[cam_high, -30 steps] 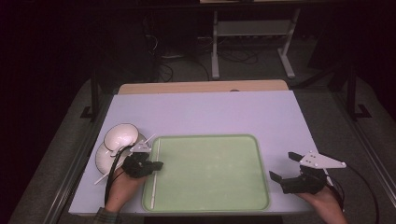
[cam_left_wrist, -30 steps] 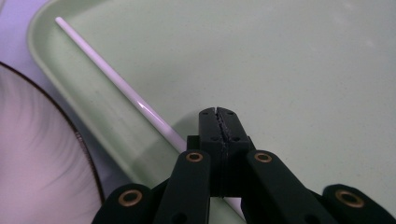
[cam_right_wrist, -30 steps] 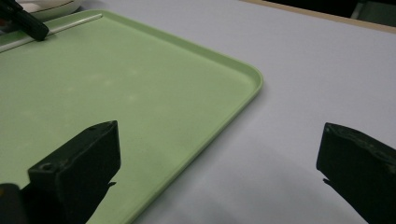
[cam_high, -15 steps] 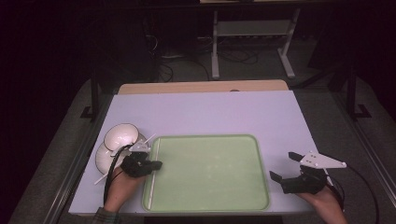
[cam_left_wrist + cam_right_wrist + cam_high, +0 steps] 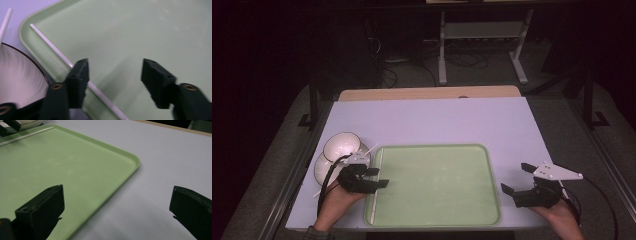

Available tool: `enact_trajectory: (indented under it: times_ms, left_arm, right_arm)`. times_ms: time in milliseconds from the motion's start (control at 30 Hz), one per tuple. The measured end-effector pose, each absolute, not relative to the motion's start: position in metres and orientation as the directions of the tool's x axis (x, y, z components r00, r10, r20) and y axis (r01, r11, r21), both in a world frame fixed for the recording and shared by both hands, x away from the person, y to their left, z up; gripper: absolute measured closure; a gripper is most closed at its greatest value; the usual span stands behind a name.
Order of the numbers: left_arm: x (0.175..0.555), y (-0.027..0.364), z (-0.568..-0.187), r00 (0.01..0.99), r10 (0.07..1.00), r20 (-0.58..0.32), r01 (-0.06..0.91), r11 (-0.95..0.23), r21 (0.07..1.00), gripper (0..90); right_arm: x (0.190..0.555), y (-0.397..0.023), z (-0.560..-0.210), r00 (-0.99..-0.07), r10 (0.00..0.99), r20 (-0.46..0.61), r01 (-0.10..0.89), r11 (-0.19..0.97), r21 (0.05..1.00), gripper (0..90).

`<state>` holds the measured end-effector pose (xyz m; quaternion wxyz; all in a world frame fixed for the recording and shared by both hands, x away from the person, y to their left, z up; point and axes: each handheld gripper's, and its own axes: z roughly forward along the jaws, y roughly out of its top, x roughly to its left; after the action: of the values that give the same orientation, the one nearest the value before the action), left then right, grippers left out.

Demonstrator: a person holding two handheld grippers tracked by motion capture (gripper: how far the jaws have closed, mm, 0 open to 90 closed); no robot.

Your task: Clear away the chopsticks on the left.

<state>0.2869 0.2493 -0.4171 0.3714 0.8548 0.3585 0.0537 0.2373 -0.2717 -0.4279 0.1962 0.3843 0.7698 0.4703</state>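
Note:
A pale green tray [image 5: 437, 217] lies at the table's near middle. A thin white chopstick [image 5: 57, 51] rests inside it along the left rim [image 5: 377, 170]. My left gripper [image 5: 115, 63] hovers over that rim [image 5: 379, 178]. Its jaws have just been opening and now stand apart, with the stick running under one fingertip [image 5: 80, 72] and no pad pressing on it. Two white bowls [image 5: 341, 146] sit just left of the tray, one leaning on the other. My right gripper [image 5: 515, 178] stands open over bare table beside the tray's right edge [image 5: 117, 191], holding nothing.
A second white chopstick [image 5: 5, 25] lies on the table by the bowls [image 5: 20, 80]. A wooden strip [image 5: 427, 93] borders the white table's far edge. Dark floor, cables and a metal stand [image 5: 482, 45] lie beyond.
My left gripper's jaws went from shut to wide apart, leaving the chopstick lying in the tray. The right gripper has not moved.

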Motion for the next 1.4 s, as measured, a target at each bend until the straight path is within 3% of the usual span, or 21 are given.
enact_trajectory:
  times_ms: [67, 133, 1400]
  left_arm:
    - [0.284, 0.251, -0.415, 0.74, 0.652, -0.168, 0.567, -0.468, 0.678, 25.7]
    - [0.282, 0.253, -0.413, 0.746, 0.644, -0.167, 0.561, -0.472, 0.68, 23.6]
    - [0.253, 0.34, -0.399, 0.667, 0.729, -0.155, 0.595, -0.395, 0.7, 25.1]
  right_arm:
    - [0.237, -0.271, -0.428, -0.628, 0.776, 0.059, 0.407, 0.263, 0.875, 0.0]
    - [0.237, -0.271, -0.428, -0.629, 0.775, 0.059, 0.406, 0.263, 0.875, 0.0]
    - [0.237, -0.271, -0.427, -0.626, 0.777, 0.056, 0.406, 0.265, 0.874, 0.0]
